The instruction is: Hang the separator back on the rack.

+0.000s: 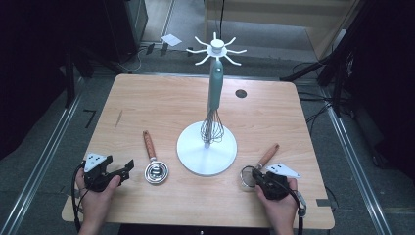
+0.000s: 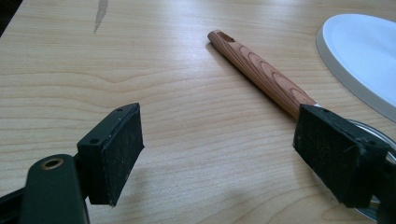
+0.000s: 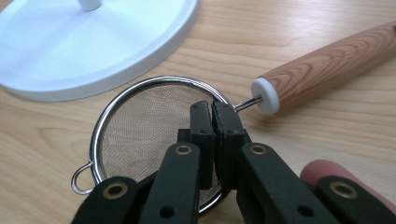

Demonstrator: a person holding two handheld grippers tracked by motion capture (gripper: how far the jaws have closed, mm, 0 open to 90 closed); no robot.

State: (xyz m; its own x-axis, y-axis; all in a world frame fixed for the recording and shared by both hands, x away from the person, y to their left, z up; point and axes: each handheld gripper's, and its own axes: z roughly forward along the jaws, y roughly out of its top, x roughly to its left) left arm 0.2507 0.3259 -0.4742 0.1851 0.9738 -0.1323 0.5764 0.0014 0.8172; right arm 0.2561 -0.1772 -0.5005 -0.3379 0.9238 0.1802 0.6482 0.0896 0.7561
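While right tongs (image 3: pixel 212 109) pinch strainer (image 3: pixel 140 130) rim shut, left tongs (image 2: pixel 217 154) gape wide, empty, beside ladle (image 2: pixel 261 74).

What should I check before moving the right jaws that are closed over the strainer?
1. Right gripper shut: ok.
2. Jaws clamped on the strainer rim: cannot tell; they sit above the mesh.
3. Strainer's wooden handle lying free on the table: ok.
4. Strainer apart from the stand's white base: ok, close beside it.
5. Left gripper open, nothing between the jaws: ok.
6. A free hook on the stand top: ok.
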